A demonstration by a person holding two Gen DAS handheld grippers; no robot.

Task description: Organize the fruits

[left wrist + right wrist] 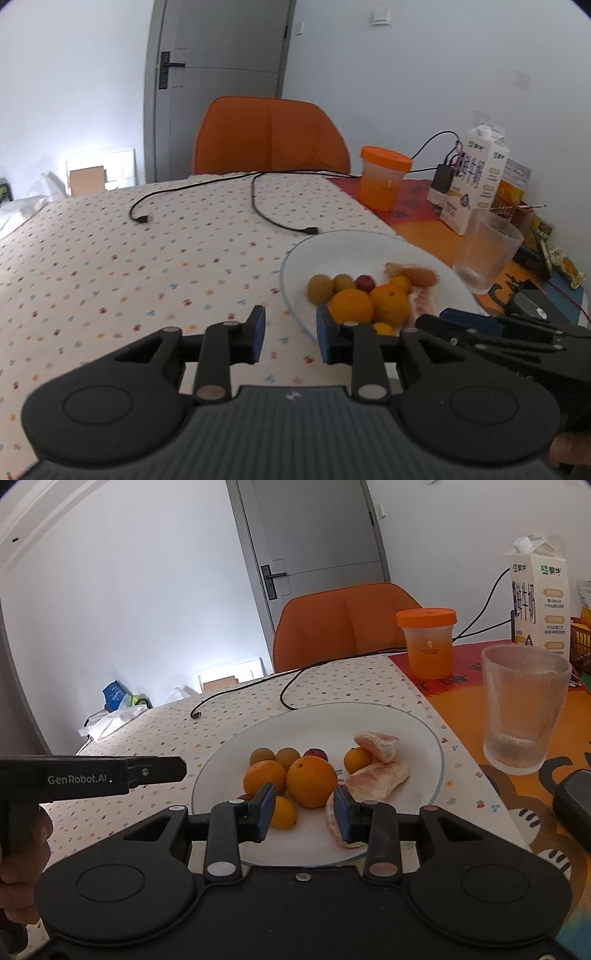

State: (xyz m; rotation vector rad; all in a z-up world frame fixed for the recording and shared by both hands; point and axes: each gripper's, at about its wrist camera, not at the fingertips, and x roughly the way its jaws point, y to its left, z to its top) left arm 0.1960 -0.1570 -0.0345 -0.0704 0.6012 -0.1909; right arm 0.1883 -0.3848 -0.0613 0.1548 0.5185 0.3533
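Hidden/cut off: in the left wrist view the near rim of the white plate [295, 258] sits behind the right blue pad of the left hand-held gripper [290, 338]; the right hand-held gripper's body covers the plate's lower right there. A small red fruit [317, 754] is mostly behind the oranges; another reddish bit by the left pad is too hidden to name.
Hard to make out: peeled segments blur in the left view; carton print is unreadable there.
Fruit, location: all on the plate, on the dotted cloth of the bench [162, 731], near its front right.
Fruit, look: two large oranges [311, 781] touching at centre; two brownish-green round fruits [263, 756] behind them; small yellow-orange citrus [283, 812] in front and another at right; pale peeled citrus segments [380, 775] along the right side.
Left hand-held gripper: jaws parted, nothing between the pads, over the cloth just left of the plate.
Right hand-held gripper [304, 812]: jaws parted, empty, over the plate's near part; pads flank the front of the oranges, contact not clear.
Beside plate: ribbed glass tumbler [524, 709], orange-lidded cup [428, 646], milk carton [539, 594], black cables [258, 199].
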